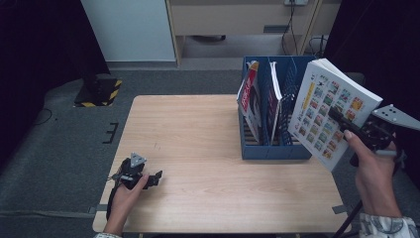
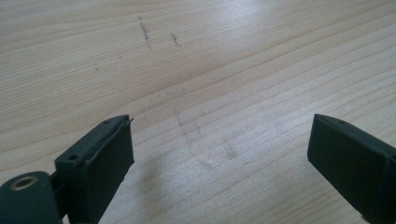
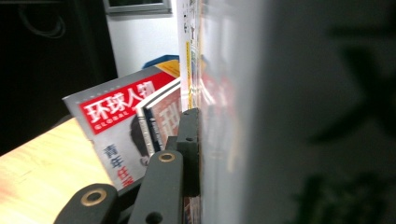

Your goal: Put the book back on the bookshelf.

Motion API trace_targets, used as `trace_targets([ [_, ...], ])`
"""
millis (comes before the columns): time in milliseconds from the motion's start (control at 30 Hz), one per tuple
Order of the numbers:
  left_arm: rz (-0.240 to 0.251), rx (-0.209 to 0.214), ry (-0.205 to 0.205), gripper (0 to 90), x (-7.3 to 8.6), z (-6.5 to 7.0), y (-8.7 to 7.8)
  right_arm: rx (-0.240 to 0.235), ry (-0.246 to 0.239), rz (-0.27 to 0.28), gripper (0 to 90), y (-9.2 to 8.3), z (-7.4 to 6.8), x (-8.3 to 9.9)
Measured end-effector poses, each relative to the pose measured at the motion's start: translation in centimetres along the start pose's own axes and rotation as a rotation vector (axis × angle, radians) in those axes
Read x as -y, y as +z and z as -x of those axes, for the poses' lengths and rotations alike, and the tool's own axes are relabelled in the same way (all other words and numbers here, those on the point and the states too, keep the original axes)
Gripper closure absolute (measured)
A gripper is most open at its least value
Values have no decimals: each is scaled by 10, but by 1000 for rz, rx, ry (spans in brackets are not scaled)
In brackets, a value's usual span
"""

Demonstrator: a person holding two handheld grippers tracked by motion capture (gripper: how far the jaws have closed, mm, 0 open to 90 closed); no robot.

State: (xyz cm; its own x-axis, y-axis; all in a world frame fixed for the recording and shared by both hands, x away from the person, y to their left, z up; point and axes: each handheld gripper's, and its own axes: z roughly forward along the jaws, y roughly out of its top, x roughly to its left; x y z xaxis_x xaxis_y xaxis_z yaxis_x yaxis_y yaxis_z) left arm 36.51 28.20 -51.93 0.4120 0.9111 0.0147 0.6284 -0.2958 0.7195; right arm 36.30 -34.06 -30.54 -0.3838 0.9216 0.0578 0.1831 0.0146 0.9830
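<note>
Book's direction: the book [image 1: 331, 111] stands tilted, its long axis running from the lower corner near the right hand [image 1: 375, 171] up and away toward the far side of the rack [image 1: 270, 148]; the cover faces left, toward the rack.
Book's look: thick, white cover, rows of small coloured squares, a yellow stripe near one edge; pale page block along the top.
Book's place: in the air just right of the rack, clear of the table [image 1: 198, 134].
Right gripper [image 1: 346, 124]: pinching the book at its lower part, one black jaw flat on the cover.
Left gripper [image 1: 148, 178]: far left of the rack, low on the table, jaws spread over bare wood.
Rack's contents: a red-and-white magazine [image 1: 250, 96] leaning upright in the left slot.
</note>
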Motion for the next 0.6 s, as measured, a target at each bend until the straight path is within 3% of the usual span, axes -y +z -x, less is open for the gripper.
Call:
trace_targets([
  [600, -11, -7, 16, 67, 0, 1, 2, 169, 18, -17, 739, 56, 16, 4],
])
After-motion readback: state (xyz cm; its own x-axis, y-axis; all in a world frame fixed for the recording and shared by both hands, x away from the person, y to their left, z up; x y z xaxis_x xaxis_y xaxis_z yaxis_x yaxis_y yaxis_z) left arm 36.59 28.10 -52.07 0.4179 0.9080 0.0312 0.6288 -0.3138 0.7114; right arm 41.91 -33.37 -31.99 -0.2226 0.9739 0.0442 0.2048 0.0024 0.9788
